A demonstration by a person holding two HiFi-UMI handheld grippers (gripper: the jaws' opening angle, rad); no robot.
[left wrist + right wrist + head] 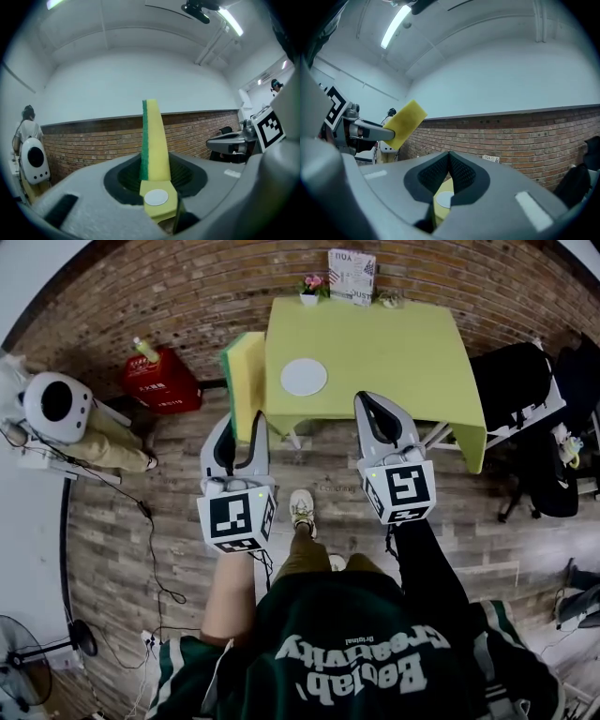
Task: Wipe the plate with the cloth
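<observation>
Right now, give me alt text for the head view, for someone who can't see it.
Seen from above, the left tongs grip a flat yellow-and-green sponge cloth beside a small lime-green table bearing a round white plate. The right tongs are shut and empty.

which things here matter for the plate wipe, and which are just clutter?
Job:
- sponge, clamped in the left gripper
- white plate on the yellow table
- right gripper, shut and empty

Lying about:
- flower pot and printed card at the table's far edge
- red box on the floor
- floor fan
</observation>
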